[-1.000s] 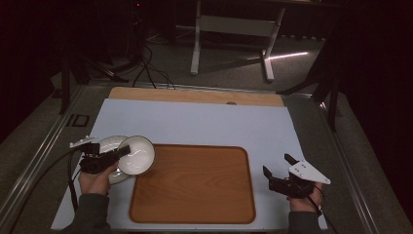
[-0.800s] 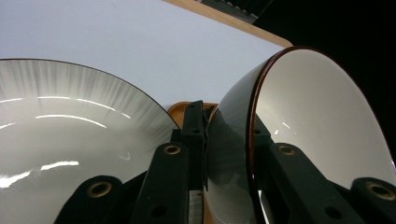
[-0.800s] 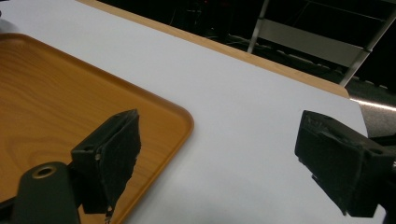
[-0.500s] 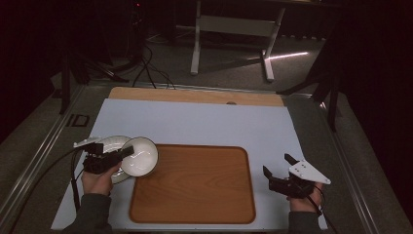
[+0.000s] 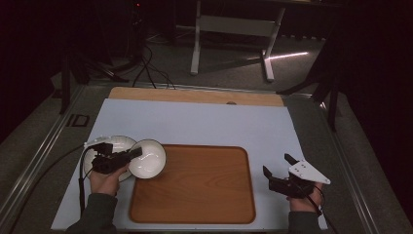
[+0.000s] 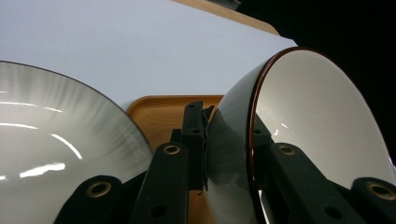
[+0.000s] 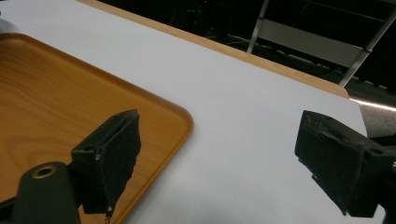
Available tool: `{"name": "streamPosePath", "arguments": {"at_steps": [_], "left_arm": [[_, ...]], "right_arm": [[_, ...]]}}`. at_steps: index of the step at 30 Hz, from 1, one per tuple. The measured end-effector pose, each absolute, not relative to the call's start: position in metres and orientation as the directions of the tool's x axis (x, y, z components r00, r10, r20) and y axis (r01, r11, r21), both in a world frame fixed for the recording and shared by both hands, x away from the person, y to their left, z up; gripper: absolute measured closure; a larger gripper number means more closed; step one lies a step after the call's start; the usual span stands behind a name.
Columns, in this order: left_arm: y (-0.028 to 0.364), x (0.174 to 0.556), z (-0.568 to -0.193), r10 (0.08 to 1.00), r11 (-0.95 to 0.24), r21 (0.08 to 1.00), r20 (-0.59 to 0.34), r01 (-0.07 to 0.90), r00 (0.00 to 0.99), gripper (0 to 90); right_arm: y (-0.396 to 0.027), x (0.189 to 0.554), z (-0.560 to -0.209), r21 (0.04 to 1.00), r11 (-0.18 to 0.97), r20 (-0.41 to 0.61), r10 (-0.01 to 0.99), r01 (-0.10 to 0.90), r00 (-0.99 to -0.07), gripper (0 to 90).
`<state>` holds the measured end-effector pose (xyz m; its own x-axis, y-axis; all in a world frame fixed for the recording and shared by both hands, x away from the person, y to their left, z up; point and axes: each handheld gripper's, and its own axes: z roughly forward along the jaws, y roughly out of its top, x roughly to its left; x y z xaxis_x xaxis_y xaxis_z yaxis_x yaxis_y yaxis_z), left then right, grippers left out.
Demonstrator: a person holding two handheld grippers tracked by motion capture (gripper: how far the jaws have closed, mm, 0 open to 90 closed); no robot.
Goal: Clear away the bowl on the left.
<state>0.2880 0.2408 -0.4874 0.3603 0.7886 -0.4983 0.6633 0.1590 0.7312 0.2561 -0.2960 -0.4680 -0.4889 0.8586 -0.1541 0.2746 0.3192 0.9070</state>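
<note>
The left claw (image 5: 135,153) pinches the white bowl (image 5: 148,158) by its rim, tilted, likely bound for the wooden tray (image 5: 195,195). The right claw (image 5: 276,165) waits beside it, jaws spread, holding nothing.

Table: you have a pale blue mat (image 5: 204,124) covering it.
On mat: wooden tray (image 5: 199,195) near you, white plate (image 5: 119,144) at tray's left.
</note>
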Motion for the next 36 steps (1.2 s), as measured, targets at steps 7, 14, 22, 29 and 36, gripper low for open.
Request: {"name": "streamPosePath", "arguments": {"at_steps": [7, 14, 22, 29, 36], "left_arm": [[0.226, 0.290, -0.490, 0.774, 0.117, 0.728, -0.493, 0.675, 0.397, 77.6], [0.217, 0.291, -0.491, 0.765, 0.100, 0.726, -0.493, 0.680, 0.414, 77.6], [0.206, 0.291, -0.492, 0.755, 0.085, 0.724, -0.495, 0.684, 0.430, 77.6], [0.196, 0.296, -0.493, 0.746, 0.072, 0.723, -0.496, 0.687, 0.444, 77.6], [0.189, 0.298, -0.494, 0.745, 0.076, 0.721, -0.500, 0.689, 0.441, 77.6]], "right_arm": [[-0.296, 0.256, -0.468, 0.907, 0.320, -0.155, 0.858, 0.275, -0.489, 13.8], [-0.296, 0.256, -0.468, 0.907, 0.319, -0.154, 0.859, 0.274, -0.489, 13.8], [-0.296, 0.256, -0.468, 0.908, 0.318, -0.154, 0.859, 0.272, -0.488, 13.8], [-0.296, 0.256, -0.468, 0.908, 0.318, -0.155, 0.859, 0.272, -0.489, 13.8], [-0.296, 0.256, -0.468, 0.908, 0.319, -0.155, 0.858, 0.272, -0.489, 13.8]]}}
